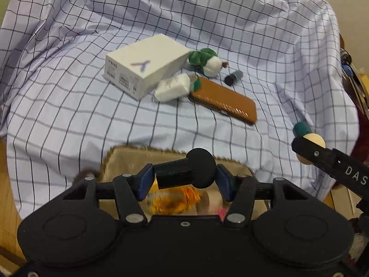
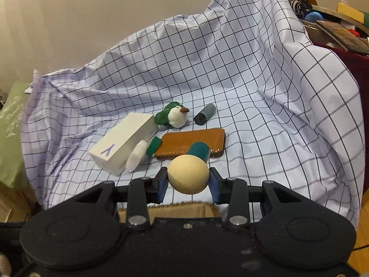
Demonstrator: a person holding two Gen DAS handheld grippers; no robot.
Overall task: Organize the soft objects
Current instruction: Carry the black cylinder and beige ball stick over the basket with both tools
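Note:
My left gripper [image 1: 185, 173] is shut on a black piece [image 1: 200, 168] with a round head and a thick stem. It hangs over a fringed burlap basket [image 1: 129, 159] that holds orange soft items [image 1: 175, 199]. My right gripper [image 2: 188, 177] is shut on a cream ball with a teal stem [image 2: 188, 174]. In the left wrist view that gripper [image 1: 309, 145] enters from the right. Farther off on the checked cloth lie a green and white plush duck [image 2: 174, 116], a white wrapped pack [image 2: 137, 154] and a small green piece [image 2: 153, 147].
A white box [image 1: 147, 65], a brown leather case [image 1: 226, 101] and a dark grey cylinder [image 1: 234, 77] lie beside the plush on the checked cloth [image 1: 69, 92]. A cluttered shelf [image 2: 334, 23] stands at the far right, a green bag [image 2: 11, 133] at the left.

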